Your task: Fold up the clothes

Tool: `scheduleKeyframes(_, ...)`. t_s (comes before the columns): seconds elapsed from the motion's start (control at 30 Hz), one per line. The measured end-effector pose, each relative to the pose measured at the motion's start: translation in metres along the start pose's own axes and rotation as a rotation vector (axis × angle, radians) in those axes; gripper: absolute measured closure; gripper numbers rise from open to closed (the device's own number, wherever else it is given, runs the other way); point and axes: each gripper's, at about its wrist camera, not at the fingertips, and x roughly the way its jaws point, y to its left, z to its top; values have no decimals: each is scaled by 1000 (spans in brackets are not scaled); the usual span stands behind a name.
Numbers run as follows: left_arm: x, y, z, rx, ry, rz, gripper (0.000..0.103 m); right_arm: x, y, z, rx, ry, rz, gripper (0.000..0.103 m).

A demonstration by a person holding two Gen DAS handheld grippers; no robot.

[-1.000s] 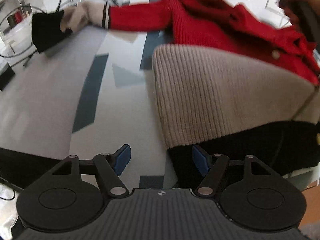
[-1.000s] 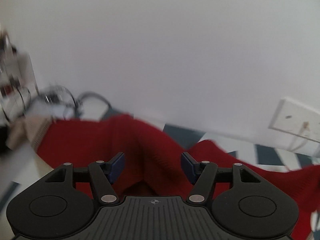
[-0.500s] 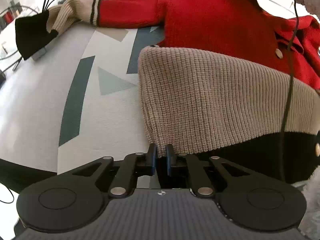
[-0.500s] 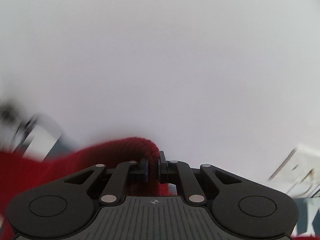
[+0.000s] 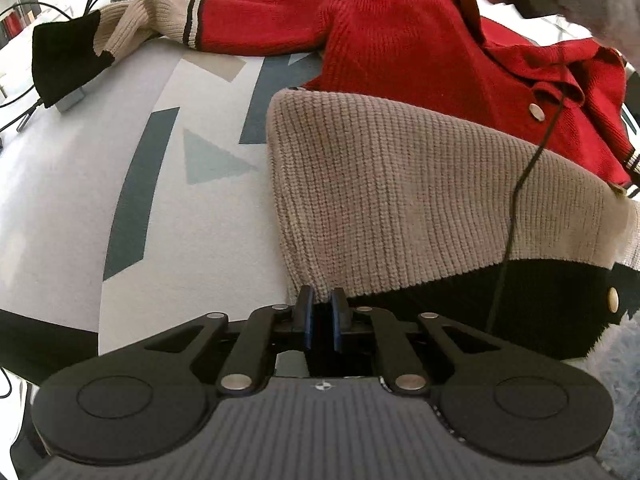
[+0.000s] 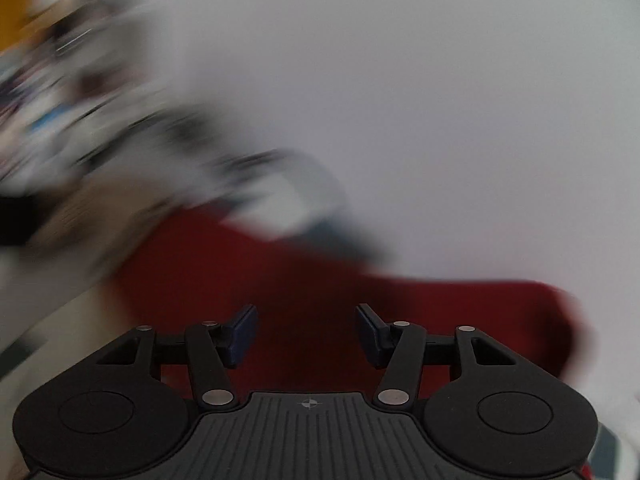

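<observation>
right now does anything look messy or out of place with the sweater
Yes. The sweater's far sleeve sprawls sideways, its black cuff draped over a small grey box and cables at the table's edge. A thin black cable also trails across the beige panel. The left gripper pinches the hem.
</observation>
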Motion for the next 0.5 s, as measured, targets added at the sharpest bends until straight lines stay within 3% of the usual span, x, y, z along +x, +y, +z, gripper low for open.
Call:
scheduleKeyframes(0.07,-1,2,-2,-13,-5,-5,95,18,53,2,-195,53,37,49)
scheduleKeyframes(0.13,-2,3,-6,-27,-14,-13,97,42,86,-2,-335,123,9,48)
scheduleKeyframes(0.2,-3,3,-9,-34,-25,-15,98,63,93,-3,-371,178,-47,58)
scheduleKeyframes(0.27,-3,1,-12,-30,-39,-9,98,75,84,6,-302,193,-27,89)
scheduleKeyframes(0.4,-2,0,-14,-30,-51,-3,98,84,59,22,-161,180,-40,93)
scheduleKeyframes(0.5,-2,1,-15,-41,-53,0,98,77,27,59,55,50,-49,95)
